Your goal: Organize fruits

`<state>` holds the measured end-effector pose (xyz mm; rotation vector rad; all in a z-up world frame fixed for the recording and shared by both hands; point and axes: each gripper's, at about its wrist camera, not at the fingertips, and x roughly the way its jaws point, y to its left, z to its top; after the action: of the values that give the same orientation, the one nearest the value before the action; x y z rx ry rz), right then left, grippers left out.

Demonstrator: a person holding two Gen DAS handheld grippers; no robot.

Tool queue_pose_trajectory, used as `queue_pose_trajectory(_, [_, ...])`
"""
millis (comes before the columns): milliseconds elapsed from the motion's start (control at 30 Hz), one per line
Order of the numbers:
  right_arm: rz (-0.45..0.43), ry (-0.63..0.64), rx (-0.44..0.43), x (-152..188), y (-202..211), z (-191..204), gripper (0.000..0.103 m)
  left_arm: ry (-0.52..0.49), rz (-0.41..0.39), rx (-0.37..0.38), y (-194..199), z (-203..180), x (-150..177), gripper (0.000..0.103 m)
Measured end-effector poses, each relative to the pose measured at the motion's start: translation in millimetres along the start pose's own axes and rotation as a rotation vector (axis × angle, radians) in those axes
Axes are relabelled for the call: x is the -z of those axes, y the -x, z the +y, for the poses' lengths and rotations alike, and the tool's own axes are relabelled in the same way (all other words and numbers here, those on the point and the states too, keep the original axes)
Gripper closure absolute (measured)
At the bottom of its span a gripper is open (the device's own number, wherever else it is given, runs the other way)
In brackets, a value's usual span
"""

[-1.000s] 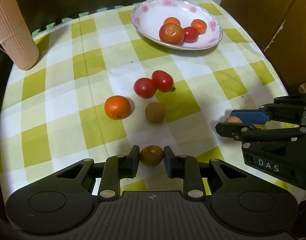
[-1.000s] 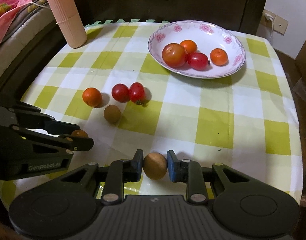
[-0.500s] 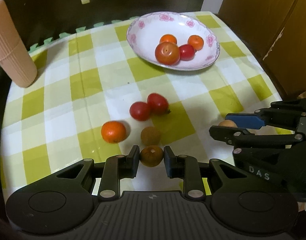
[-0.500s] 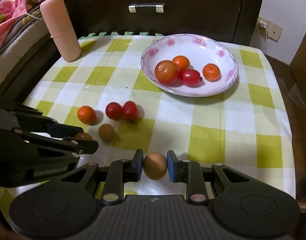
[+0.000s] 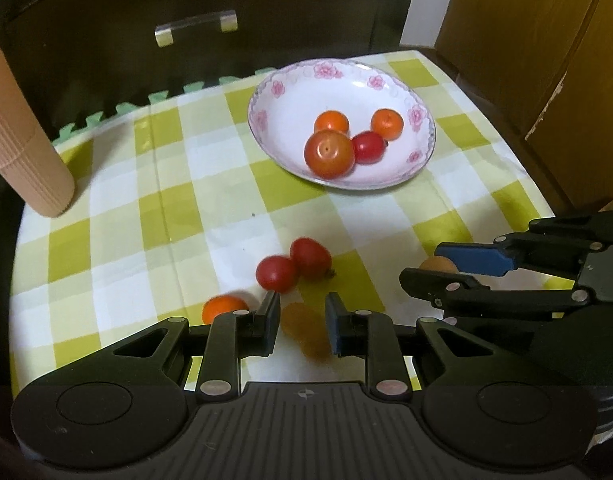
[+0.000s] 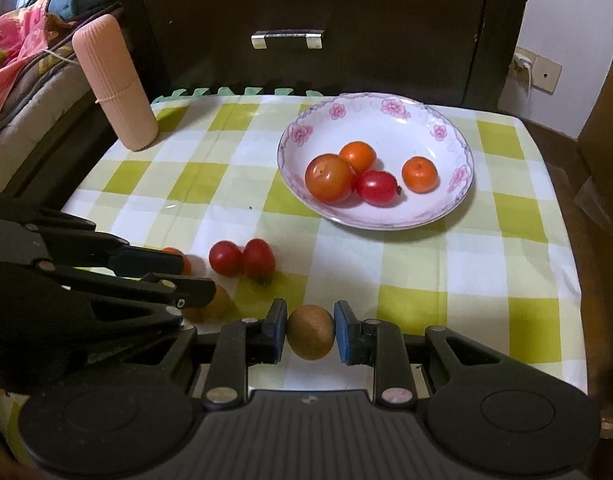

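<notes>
Right tool [image 6: 310,332] clamped on a brown kiwi-like fruit [image 6: 310,332] across its middle, held clear near the table's [image 6: 506,312] near edge. Left tool [image 5: 300,326] has a blurred brownish fruit [image 5: 302,330] between its fingers; can't tell if it's gripped or loose. Judging by looks: small, light, round, firm skin but bruisable; take at the equator with light squeeze, or they roll. Loose on the checked cloth, from the left wrist view: orange [image 5: 222,308] at 10 o'clock of the left tool, two red tomatoes [image 5: 292,266] touching at 12. Bowl [image 5: 422,136] further at 1 o'clock, four fruits clustered centre; free room at its left side. Pink ribbed cylinder [image 5: 22,140] far at 10, well apart. Table drops off at 3 o'clock; straight path to bowl looks open.
</notes>
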<state>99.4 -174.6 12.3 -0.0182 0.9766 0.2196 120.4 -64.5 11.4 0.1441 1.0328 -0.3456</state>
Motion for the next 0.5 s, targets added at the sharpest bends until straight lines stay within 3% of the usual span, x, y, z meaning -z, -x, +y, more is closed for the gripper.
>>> queue_pose_trajectory(233, [-0.013, -0.015, 0.004, -5.5, 2.6, -5.0, 0.078, 0.009, 0.004, 0.013, 0.0, 3.1, 0.5, 0.068])
queue_pose_trajectory(500, [-0.011, -0.044, 0.011, 6.4, 10.1, -19.5, 0.078, 0.031, 0.076, 0.067, 13.2, -0.1, 47.3, 0.067])
